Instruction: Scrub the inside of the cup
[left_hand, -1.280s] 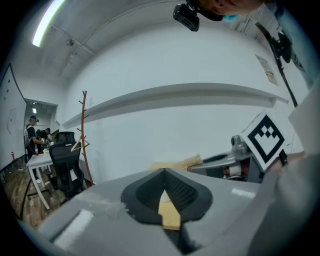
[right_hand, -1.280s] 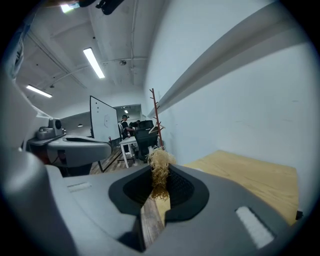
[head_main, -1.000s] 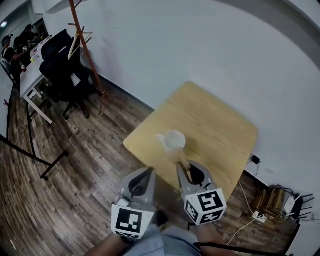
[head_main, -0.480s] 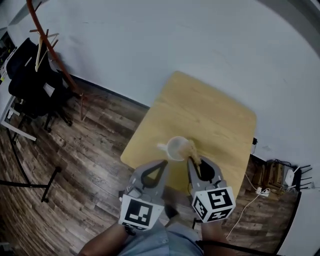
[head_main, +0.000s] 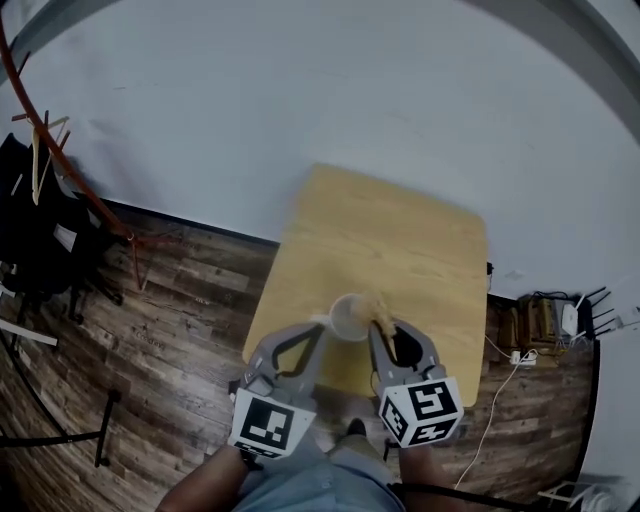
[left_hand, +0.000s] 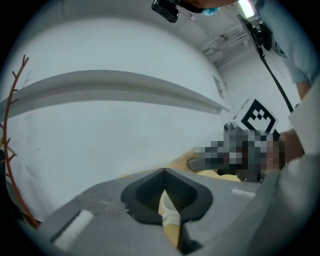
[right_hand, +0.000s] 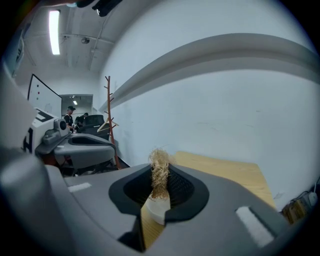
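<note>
**White, round cup (head_main: 347, 318) on a pale wooden table (head_main: 400, 230), near its front edge.**
The right gripper (head_main: 381, 326), tilted slightly downward, is clamped on a straw-coloured, fibrous scrubber tuft (head_main: 378, 307) at the cup's right rim. The left gripper (head_main: 320, 327), its jaws closed on nothing, points at the cup's left side.

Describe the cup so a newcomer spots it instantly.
Find the light wooden table against the white wall. The cup stands near its closest edge. It is the only white, round thing on the tabletop, beside the tan brush gripped in the right claw.
</note>
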